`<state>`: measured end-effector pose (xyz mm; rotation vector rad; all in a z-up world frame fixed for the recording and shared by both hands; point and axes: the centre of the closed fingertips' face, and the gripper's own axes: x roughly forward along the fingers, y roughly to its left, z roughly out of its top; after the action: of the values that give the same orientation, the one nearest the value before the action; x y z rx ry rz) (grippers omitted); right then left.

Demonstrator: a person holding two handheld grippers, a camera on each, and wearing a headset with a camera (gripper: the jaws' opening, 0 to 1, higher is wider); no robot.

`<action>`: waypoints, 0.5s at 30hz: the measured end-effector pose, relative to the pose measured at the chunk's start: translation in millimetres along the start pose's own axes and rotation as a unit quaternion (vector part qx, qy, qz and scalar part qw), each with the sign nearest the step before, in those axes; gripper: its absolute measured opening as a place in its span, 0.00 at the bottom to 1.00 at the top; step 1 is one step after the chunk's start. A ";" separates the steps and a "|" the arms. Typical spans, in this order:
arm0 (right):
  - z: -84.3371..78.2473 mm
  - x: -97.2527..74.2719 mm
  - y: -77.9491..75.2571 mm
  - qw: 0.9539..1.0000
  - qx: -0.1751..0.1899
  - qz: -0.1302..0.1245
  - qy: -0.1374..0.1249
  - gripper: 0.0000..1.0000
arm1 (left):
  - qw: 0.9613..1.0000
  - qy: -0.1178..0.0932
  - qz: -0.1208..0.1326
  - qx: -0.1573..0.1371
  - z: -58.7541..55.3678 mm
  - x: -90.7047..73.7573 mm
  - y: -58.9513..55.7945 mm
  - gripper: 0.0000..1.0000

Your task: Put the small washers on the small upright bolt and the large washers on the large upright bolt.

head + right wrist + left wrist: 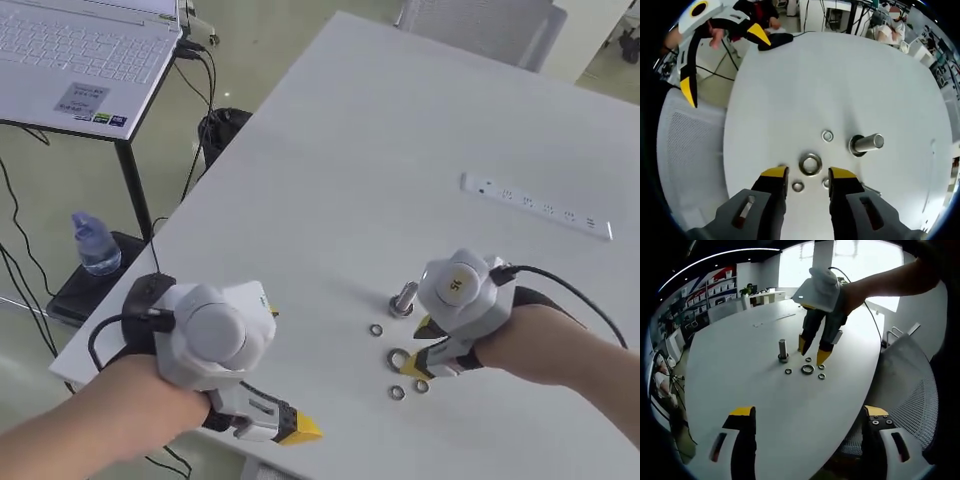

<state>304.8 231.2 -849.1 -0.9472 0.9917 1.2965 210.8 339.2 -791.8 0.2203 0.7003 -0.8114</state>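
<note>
White table (400,150) holds one bolt (404,298), axis vertical.

left tool (808,413), jaws wide apart; right tool (808,173), jaws parted
</note>
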 end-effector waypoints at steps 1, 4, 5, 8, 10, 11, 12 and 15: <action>0.1 1.3 -0.3 1.000 0.003 -0.001 -0.002 0.34 | 1.000 -0.002 0.000 0.000 0.9 -0.2 -0.6 0.87; -2.4 6.7 0.7 1.000 0.007 -0.003 0.002 0.34 | 1.000 -0.002 0.000 -0.001 2.1 -0.9 -1.1 0.87; -2.7 7.4 0.8 1.000 0.007 -0.003 0.002 0.34 | 1.000 -0.002 0.000 0.000 2.2 -1.3 -1.0 0.87; -5.3 13.3 2.4 1.000 0.007 0.000 0.008 0.34 | 1.000 -0.005 -0.001 -0.003 2.8 -2.6 -1.3 0.88; -5.4 15.1 3.2 1.000 0.007 0.000 0.009 0.34 | 1.000 -0.009 -0.003 -0.006 2.9 -3.2 -2.1 0.88; -5.3 15.9 3.1 1.000 0.007 0.000 0.010 0.34 | 1.000 -0.008 -0.003 -0.005 2.4 -3.2 -2.1 0.88; -5.0 17.3 2.5 1.000 0.008 -0.001 0.010 0.34 | 1.000 -0.007 -0.003 -0.005 1.8 -3.3 -2.1 0.88; -4.1 20.4 1.0 1.000 0.012 -0.002 0.011 0.33 | 1.000 -0.006 -0.005 -0.005 0.4 -2.3 -3.1 0.88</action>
<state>304.0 233.6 -869.8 -0.9464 1.0187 1.2705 207.6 338.2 -789.9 0.2023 0.6937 -0.8179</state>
